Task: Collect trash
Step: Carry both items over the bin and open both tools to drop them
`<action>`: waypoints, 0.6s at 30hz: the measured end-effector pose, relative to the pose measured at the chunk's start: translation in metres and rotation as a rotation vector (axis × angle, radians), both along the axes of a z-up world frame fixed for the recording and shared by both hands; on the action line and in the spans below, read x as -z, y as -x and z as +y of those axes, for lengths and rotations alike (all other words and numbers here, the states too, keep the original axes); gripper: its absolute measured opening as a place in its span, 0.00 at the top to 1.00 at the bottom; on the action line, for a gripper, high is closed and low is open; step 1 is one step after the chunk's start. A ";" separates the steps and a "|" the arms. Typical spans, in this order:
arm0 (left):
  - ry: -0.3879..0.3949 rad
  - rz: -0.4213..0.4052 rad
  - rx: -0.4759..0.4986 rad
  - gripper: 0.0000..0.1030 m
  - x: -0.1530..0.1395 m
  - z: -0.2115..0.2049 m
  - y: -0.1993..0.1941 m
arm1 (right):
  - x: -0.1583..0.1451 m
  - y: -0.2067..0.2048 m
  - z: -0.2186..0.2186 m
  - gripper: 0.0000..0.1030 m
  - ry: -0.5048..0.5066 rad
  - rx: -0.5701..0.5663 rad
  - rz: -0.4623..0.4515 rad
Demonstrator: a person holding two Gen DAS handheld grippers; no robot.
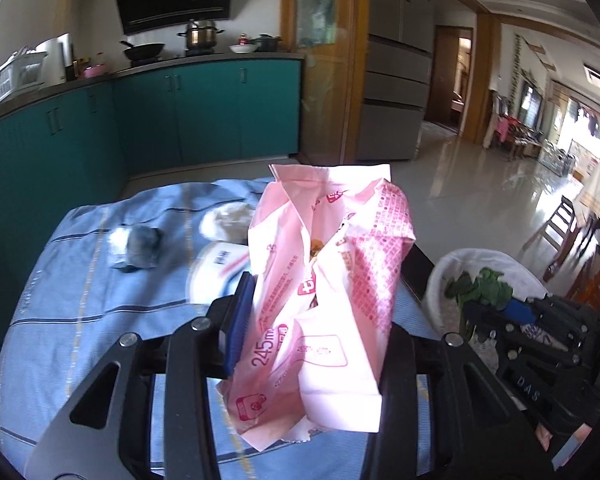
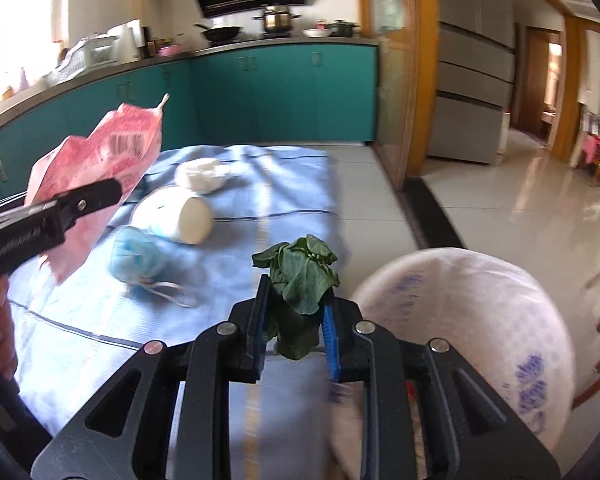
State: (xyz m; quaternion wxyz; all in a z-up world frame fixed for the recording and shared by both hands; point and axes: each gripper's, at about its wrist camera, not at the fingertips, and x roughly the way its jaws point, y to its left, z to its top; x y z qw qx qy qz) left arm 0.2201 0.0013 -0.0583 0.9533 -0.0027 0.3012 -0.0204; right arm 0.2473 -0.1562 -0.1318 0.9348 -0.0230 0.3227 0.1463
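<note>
On the cloth-covered surface lie a paper wad at the back, a cup on its side before it, and a mask nearest. A bin stands right of the surface; cabinets run behind.

Blurred face mask (straps smeared)

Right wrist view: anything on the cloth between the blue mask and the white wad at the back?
Yes: a white paper cup on its side lies between blue mask and white wad.
</note>
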 end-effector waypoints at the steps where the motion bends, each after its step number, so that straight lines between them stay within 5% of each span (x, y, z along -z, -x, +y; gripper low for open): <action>1: 0.007 0.008 0.016 0.61 0.002 -0.008 -0.002 | -0.001 0.001 -0.010 0.77 0.016 0.035 -0.008; 6: 0.058 0.075 0.105 0.61 0.022 -0.054 -0.015 | -0.007 0.005 -0.060 0.77 0.018 0.173 -0.032; 13: -0.041 0.079 0.211 0.61 0.041 -0.123 -0.021 | -0.014 0.019 -0.118 0.77 0.038 0.325 -0.083; 18: 0.067 0.200 0.345 0.61 0.067 -0.155 -0.032 | -0.009 0.022 -0.142 0.77 0.030 0.378 -0.068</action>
